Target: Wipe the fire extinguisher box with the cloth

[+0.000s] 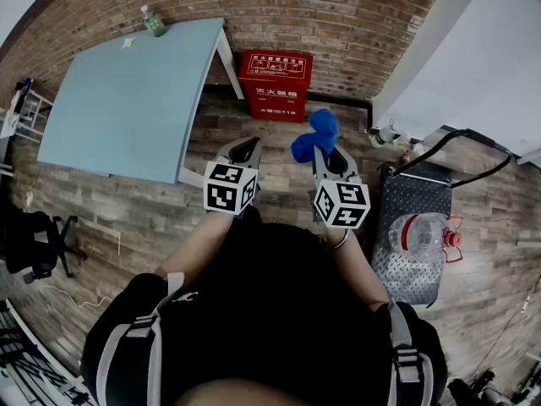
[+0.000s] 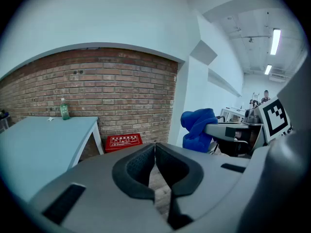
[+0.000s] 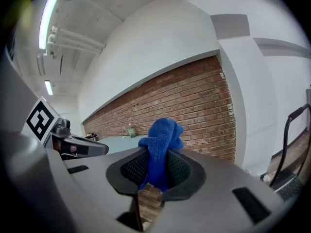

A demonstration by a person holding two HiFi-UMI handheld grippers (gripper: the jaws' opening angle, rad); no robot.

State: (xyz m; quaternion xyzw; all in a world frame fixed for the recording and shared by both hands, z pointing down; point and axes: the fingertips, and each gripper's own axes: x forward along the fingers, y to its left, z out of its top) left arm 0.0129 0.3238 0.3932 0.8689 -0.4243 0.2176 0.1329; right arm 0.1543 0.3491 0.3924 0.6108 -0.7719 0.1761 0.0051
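Pinching the cloth (image 1: 314, 135), right hand-held gripper (image 1: 328, 159) hangs before the extinguisher box (image 1: 275, 85); left hand-held gripper (image 1: 244, 148) seemingly closed.

Setting: an indoor work space, office or lab floor rather than a home.

Evidence:
- Bare brick wall (image 1: 338, 15) meets plain white walls (image 1: 473, 66).
- Wood-plank floor (image 1: 135, 218).
- Open ceiling with tube lights (image 2: 275, 40) and exposed pipes (image 3: 77, 39).
- A red fire extinguisher box (image 1: 275, 85) stands on the floor against the brick. It is just beside a leg of a pale blue worktop (image 1: 127, 100), which carries a green bottle (image 1: 153, 22).
- Black office chair (image 1: 34, 239) at the left edge.
- Metal platform trolley (image 1: 410, 218) on the right, with a large water jug (image 1: 420, 235) on it.
- At the far end of the room, white desks (image 2: 233, 113) with equipment and a person (image 2: 265, 97) there.
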